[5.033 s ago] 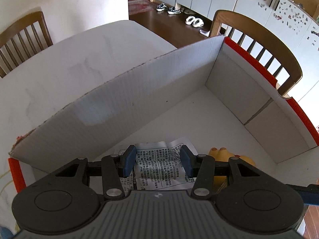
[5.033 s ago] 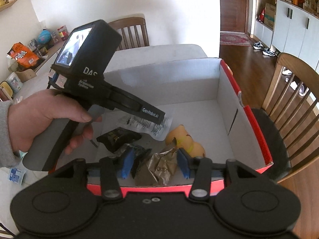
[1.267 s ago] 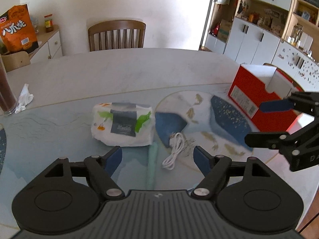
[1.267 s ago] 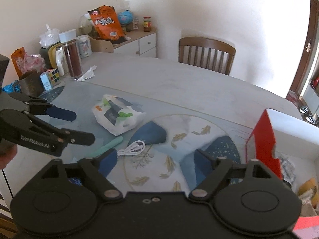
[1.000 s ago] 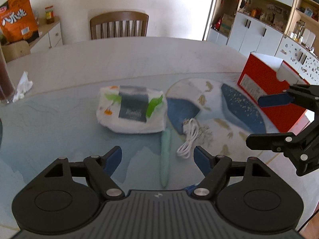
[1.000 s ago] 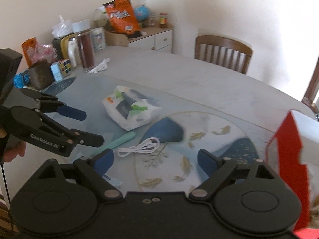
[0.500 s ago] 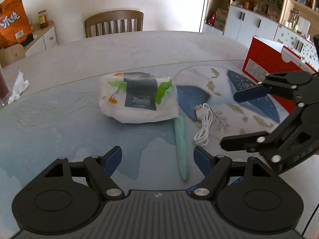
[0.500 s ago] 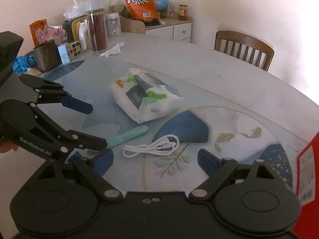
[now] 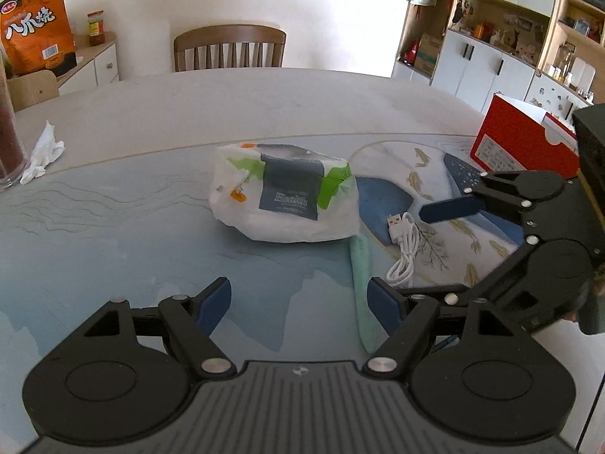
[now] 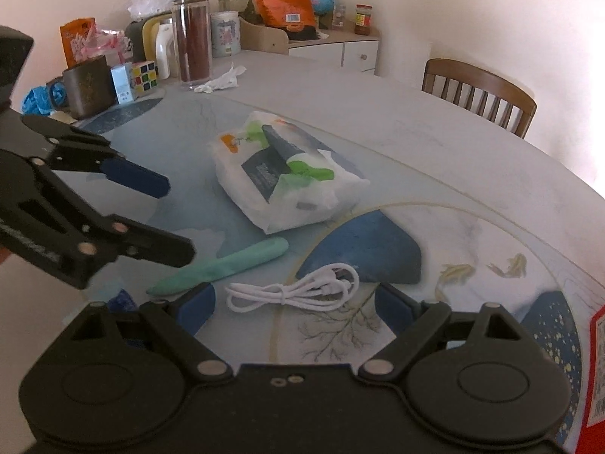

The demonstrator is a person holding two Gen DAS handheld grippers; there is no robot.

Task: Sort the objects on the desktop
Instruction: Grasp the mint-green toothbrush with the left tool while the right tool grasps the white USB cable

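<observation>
So the table [image 9: 264, 106] took up most of both views, a big round one with a painted blue-and-white fish pattern under glass. Using the tissue pack [image 9: 285, 198] as the landmark: it sat roughly mid-table, white plastic with green patches and a dark label. Off to its right, near the table edge, stood the red box [image 9: 522, 140], well apart from the pack. Behind the pack, across the table, a wooden chair [image 9: 228, 47] was pushed in. Far to the pack's left was a crumpled white tissue [image 9: 43, 151] beside a tall jar [image 10: 191, 38] of something dark brown.

Just in front of the pack, its top end nearly touching the pack's corner, lay a mint-green pen-like thing [image 9: 361, 272]. Right beside that, a bit further from the pack, lay the coiled white USB cable [image 10: 293, 291].

Both claws were empty. The left gripper [image 9: 298, 300] was spread wide over the table in front of the pack, nothing between its pads. The right gripper [image 10: 295, 306] was spread too, hovering with the cable showing between its fingers but not touching it.
</observation>
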